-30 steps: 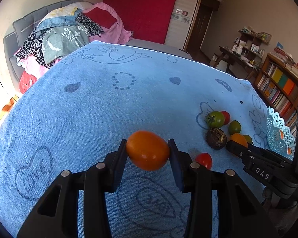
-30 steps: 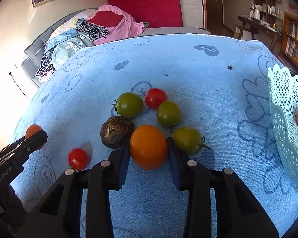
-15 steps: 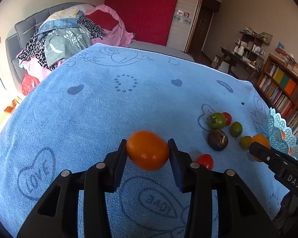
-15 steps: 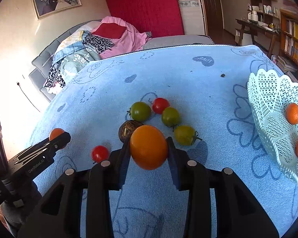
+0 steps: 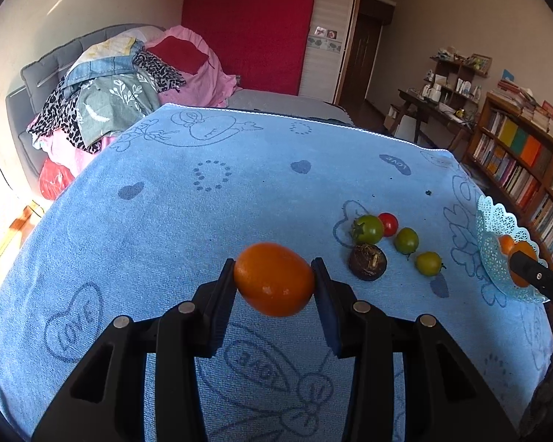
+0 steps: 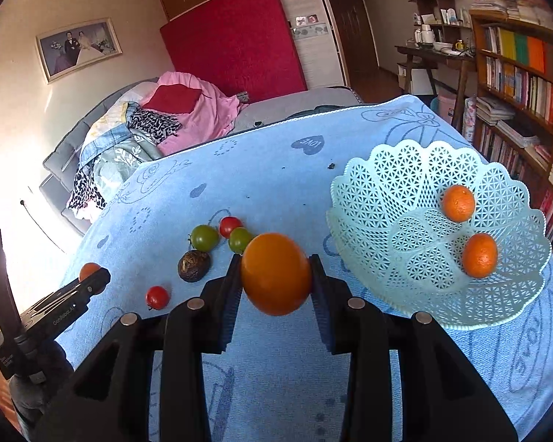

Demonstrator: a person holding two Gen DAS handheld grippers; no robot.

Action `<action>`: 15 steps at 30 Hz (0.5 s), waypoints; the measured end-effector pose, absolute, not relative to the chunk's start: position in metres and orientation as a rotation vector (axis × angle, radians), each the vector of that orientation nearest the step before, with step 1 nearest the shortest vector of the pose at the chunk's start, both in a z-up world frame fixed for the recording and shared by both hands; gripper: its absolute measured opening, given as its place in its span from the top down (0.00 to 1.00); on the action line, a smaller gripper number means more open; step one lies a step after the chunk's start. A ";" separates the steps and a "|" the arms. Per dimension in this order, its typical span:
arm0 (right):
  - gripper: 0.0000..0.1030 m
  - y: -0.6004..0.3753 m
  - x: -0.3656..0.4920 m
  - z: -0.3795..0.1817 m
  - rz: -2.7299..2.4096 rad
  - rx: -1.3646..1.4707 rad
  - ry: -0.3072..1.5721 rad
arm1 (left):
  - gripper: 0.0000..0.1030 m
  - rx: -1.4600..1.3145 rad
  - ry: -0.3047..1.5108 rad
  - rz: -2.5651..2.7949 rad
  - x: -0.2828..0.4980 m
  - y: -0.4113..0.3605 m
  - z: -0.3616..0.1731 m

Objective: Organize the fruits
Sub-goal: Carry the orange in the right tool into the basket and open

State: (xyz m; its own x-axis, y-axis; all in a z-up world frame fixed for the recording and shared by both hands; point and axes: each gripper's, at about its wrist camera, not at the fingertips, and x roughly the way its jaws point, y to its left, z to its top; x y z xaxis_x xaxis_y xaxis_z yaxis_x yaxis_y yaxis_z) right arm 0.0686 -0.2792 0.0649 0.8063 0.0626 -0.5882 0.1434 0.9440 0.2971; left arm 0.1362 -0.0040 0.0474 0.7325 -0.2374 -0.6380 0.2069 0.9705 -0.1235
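Both grippers are clamped on fruit. The right gripper (image 6: 275, 274) pinches an orange (image 6: 275, 273) off the blue towel (image 6: 276, 368); just beyond its right jaw sits the white lattice basket (image 6: 365, 199) with two small oranges (image 6: 459, 203). The left gripper (image 5: 274, 280) squeezes another orange (image 5: 274, 279), with loose tomatoes (image 5: 368, 229) farther out past its right jaw.

Both tongs point down at a slant: the left tongs (image 5: 275, 280) and the right tongs (image 6: 275, 273) each clamp something between their pads.
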 end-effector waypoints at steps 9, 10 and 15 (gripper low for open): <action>0.65 -0.334 0.039 0.071 -0.162 0.409 0.570 | 0.60 0.024 0.660 -0.314 0.115 -0.051 0.074; 0.65 -0.340 0.036 0.071 -0.173 0.420 0.567 | 0.60 0.033 0.655 -0.322 0.113 -0.058 0.076; 0.64 -0.361 0.033 0.065 -0.205 0.472 0.574 | 0.60 0.069 0.645 -0.362 0.104 -0.085 0.084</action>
State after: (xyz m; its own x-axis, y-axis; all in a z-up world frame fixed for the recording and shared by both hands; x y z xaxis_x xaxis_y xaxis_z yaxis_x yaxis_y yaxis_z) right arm 0.0330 -0.3609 0.0651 0.8232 -0.0560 -0.5651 0.3140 0.8740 0.3709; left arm 0.1044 -0.0847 0.0843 0.7390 -0.3082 -0.5991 0.3505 0.9353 -0.0488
